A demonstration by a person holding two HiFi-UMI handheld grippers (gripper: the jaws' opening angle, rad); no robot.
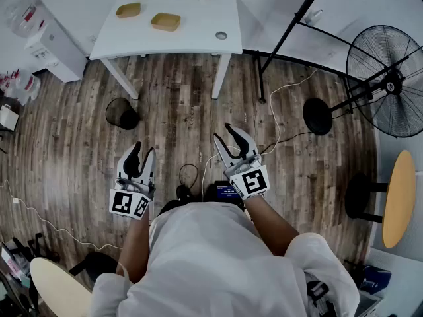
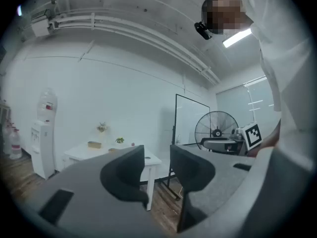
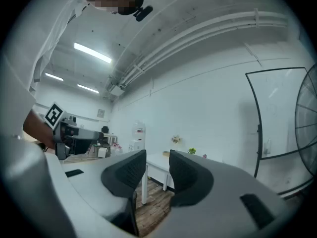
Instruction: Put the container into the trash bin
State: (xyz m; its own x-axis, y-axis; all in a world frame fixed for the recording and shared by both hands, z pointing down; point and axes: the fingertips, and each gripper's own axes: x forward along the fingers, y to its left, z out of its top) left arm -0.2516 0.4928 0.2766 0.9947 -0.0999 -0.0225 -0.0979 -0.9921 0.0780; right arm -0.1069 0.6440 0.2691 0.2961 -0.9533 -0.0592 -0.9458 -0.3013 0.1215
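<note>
Two tan containers sit on the white table far ahead: one near its middle, the other further left. A black mesh trash bin stands on the wood floor below the table's left end. My left gripper and right gripper are held level in front of the person, well short of table and bin. Both are open with nothing between the jaws. The left gripper view shows its jaws apart with the table behind; the right gripper view shows the same gap.
A water dispenser stands left of the table. A black frame stand and a large floor fan fill the right. Cables trail over the floor. A round wooden table is at the right edge.
</note>
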